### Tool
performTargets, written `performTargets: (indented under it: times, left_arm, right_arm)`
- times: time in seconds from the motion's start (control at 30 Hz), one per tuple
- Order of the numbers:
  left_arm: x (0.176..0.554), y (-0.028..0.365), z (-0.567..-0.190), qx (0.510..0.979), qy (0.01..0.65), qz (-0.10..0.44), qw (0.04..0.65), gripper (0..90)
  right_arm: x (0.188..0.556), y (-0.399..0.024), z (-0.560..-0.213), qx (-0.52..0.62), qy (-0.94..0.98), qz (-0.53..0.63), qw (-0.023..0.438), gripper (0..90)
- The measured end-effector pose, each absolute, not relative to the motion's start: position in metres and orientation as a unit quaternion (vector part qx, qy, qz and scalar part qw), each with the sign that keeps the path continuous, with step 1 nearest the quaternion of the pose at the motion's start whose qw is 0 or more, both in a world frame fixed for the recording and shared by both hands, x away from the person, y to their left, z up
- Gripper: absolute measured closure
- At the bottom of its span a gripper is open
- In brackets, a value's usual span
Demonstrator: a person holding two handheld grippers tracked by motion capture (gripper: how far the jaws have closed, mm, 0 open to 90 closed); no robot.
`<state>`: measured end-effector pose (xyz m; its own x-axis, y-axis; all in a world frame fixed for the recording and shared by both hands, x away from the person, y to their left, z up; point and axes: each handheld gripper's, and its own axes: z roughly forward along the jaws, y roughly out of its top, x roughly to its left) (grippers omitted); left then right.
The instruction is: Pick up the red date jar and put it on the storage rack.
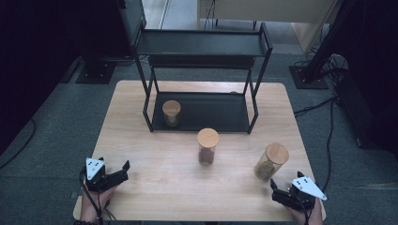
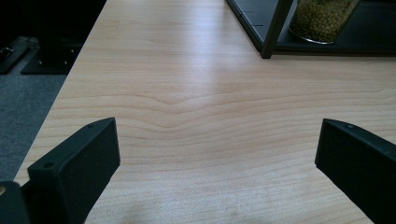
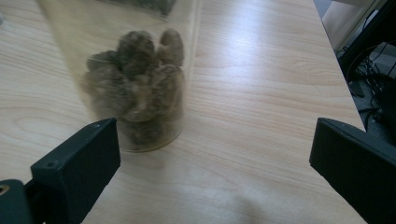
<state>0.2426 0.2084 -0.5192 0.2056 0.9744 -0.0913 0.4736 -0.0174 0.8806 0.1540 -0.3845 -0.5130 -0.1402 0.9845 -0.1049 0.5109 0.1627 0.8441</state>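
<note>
Three glass jars with wooden lids are in the high view. One jar (image 1: 171,113) stands on the bottom shelf of the black rack (image 1: 253,110); the left gripper view shows it (image 2: 322,18) holding green beans. A second jar (image 1: 207,146) stands mid-table. The third jar (image 1: 271,161) stands near the right front, filled with brown lumps (image 3: 140,88). My right gripper (image 1: 276,191) (image 3: 215,140) is open just short of that jar, which sits ahead of the left-hand jaw and is not touched. My left gripper (image 1: 126,170) (image 2: 217,140) is open over bare wood at the left front.
The two-tier rack's front leg (image 2: 275,28) stands ahead and to the right of my left gripper. The table's right edge (image 3: 343,84) runs close beside my right gripper, with cables on the floor beyond it. Dark stands flank the table at the back.
</note>
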Motion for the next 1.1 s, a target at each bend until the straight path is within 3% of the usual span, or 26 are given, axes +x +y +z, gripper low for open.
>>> performTargets:
  times: [1.1]
  left_arm:
    - [0.243,0.210,-0.519,0.651,0.556,0.286,0.431,0.5]
  right_arm:
    - [0.132,-0.323,-0.486,0.507,0.699,0.382,0.330,1.7]
